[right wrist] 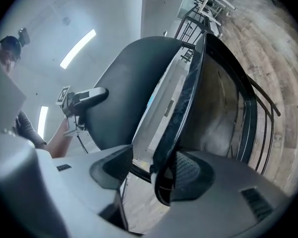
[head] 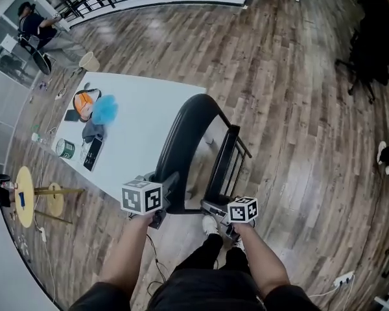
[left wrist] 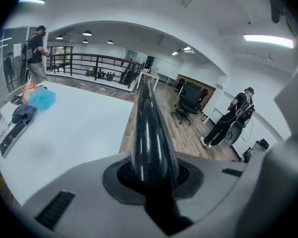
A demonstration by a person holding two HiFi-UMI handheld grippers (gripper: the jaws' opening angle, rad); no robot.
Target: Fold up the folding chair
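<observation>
Folding chair [head: 189, 135] stands on the floor beside the white surface [head: 142, 102]. Your left gripper [left wrist: 151, 176] has its fingers clamped on the slick, rigid backrest edge [left wrist: 146, 128]. Your right gripper [right wrist: 150, 175] has its fingers loosely apart around the seat rim [right wrist: 183, 108]. It looks stiff and hefty, so keep hold at the rims.

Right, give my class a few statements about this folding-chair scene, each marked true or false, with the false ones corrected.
1. The left gripper is shut on a black edge of the folding chair. True.
2. The table beside the chair is dark brown. False: it is white.
3. A blue fluffy thing lies on the table. True.
4. The chair stands on carpet. False: the floor is wood planks.
5. The right gripper is well away from the chair. False: an edge of the chair stands between its jaws, against one pad.
</observation>
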